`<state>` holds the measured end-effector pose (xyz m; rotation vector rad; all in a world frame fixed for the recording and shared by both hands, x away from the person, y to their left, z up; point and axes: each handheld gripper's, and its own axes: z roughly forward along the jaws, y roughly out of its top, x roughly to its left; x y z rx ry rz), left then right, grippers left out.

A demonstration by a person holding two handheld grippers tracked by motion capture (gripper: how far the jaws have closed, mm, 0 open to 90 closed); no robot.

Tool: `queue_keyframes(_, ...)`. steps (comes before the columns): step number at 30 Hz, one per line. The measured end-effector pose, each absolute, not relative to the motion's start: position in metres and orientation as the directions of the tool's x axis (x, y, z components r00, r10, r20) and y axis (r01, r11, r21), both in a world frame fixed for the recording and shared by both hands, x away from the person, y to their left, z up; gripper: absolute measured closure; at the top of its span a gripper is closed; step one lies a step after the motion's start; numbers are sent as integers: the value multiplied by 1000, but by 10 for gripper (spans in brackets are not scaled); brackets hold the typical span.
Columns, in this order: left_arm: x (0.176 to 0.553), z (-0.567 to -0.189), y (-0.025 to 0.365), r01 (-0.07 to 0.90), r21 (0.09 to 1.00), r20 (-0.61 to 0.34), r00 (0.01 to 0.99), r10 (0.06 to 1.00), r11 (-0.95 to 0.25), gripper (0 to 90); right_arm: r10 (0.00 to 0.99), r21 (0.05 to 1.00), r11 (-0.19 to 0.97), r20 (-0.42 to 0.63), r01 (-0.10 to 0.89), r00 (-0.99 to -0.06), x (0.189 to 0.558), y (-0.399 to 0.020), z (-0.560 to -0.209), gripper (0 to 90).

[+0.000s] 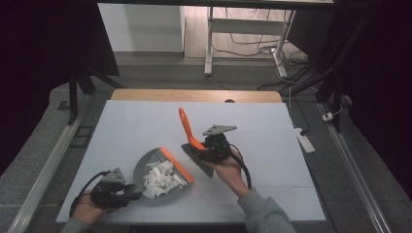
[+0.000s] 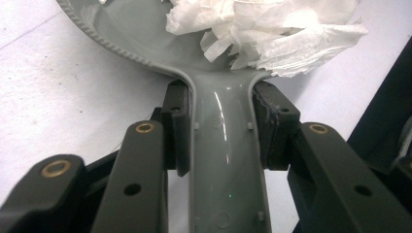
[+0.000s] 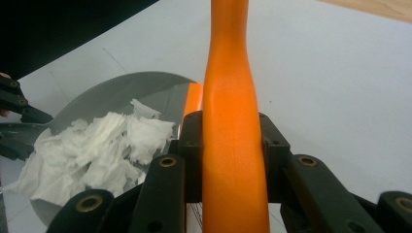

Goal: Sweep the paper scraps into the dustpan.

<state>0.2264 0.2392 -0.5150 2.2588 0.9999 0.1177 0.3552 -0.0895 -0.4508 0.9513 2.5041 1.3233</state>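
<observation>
Dustpan [image 1: 158, 170] sits at the near left of the white tabletop [image 1: 136, 126], its grey handle clenched between the pads of my left claw [image 1: 127, 192], and crumpled white paper scraps [image 1: 160, 179] are heaped inside its tray behind the orange front lip. Just to the right of that lip, apart from it, my right claw [image 1: 206, 148] is clamped on the orange handle of the brush [image 1: 192, 141], handle slanting up and away from me, dark bristles pointing toward the dustpan.

Your right gripper [image 3: 232, 160] clamps the orange brush handle [image 3: 232, 97]; the grey dustpan [image 3: 111, 90] holds torn tissue [image 3: 92, 155].
</observation>
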Motion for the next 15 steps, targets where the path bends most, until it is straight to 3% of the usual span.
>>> queue_keyframes(15,226,-508,245,646,652,-166,633,756,-397,615,562,822,384,153,420,-813,351,-125,-447,704)
